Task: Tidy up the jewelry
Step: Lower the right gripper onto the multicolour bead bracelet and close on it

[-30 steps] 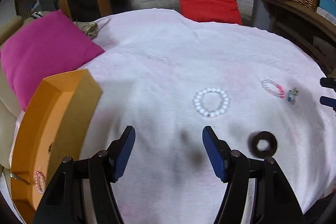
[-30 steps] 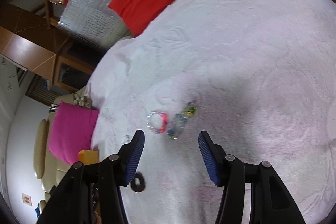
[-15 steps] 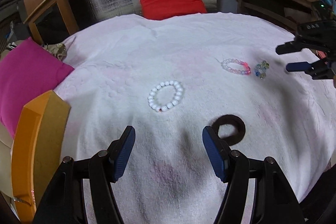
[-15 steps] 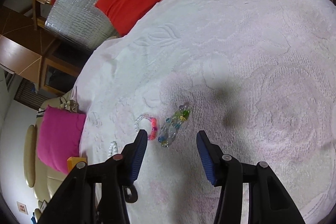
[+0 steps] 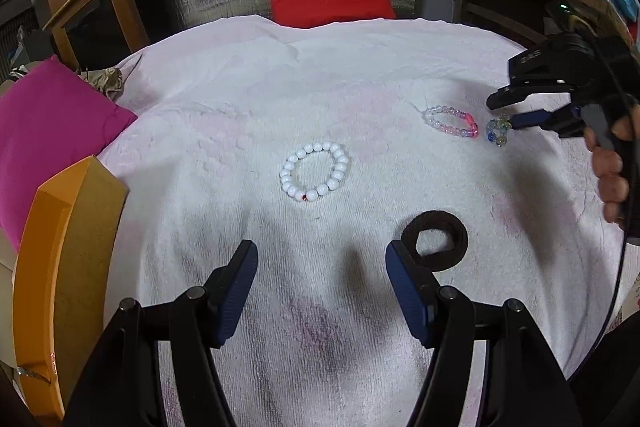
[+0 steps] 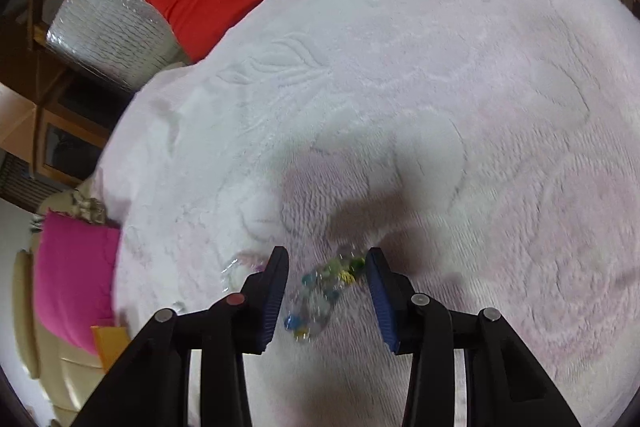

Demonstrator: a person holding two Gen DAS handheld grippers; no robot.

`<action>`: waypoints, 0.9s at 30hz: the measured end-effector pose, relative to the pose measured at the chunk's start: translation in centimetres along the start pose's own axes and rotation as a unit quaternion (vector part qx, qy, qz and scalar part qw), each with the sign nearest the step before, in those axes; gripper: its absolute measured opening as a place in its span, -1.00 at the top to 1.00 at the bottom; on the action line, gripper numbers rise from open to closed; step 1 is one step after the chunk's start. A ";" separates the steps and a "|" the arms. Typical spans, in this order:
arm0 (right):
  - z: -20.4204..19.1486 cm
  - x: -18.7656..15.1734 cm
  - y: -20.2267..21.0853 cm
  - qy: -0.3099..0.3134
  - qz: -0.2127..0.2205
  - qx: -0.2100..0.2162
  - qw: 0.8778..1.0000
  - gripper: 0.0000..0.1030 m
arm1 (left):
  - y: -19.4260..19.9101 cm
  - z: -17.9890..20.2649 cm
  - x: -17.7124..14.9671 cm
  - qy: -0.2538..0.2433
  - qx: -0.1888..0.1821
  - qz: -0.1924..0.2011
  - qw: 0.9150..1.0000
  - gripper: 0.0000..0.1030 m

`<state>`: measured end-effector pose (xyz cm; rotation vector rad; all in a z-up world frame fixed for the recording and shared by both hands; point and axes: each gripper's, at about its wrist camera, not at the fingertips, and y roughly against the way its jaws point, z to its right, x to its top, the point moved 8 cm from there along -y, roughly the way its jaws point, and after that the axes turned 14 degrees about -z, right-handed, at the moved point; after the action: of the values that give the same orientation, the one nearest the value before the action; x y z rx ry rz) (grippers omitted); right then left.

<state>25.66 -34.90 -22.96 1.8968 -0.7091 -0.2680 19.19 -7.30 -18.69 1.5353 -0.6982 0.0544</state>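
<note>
Right hand-held gripper (image 6: 327,289) closing around the multicoloured glass-bead bracelet (image 6: 320,291), not yet pinching it.
The bracelet lies on the white towel-covered surface (image 6: 440,107) just beside the pink bead bracelet (image 5: 451,120); loose beads may slip out, or towel pile snag. Left hand-held gripper (image 5: 320,285) hangs released, empty.

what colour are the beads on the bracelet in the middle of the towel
White; the bead bracelet shows best in the left wrist view.
</note>
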 end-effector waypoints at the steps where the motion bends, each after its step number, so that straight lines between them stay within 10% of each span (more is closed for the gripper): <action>1: -0.2 0.1 -0.1 0.006 0.003 -0.012 1.000 0.27 | 0.0 0.0 0.0 -0.002 0.001 0.001 1.000 -0.30; 5: -0.6 -0.2 -0.3 0.039 0.005 -0.061 0.997 0.52 | -0.1 -0.2 0.1 -0.002 0.003 0.000 1.000 -0.30; 10: 0.0 -1.0 0.5 0.047 -0.016 -0.023 0.999 0.81 | -0.4 -0.4 0.2 0.007 -0.007 -0.005 1.000 -0.30; 27: 2.1 -3.6 5.2 0.055 -0.020 0.067 0.996 0.82 | -0.9 3.4 0.7 -0.020 -0.103 -0.018 0.994 -0.30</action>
<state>19.91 -35.83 -19.69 2.0376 -0.6300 -0.1430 18.90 -10.75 -19.55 1.3537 -0.6858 -0.0746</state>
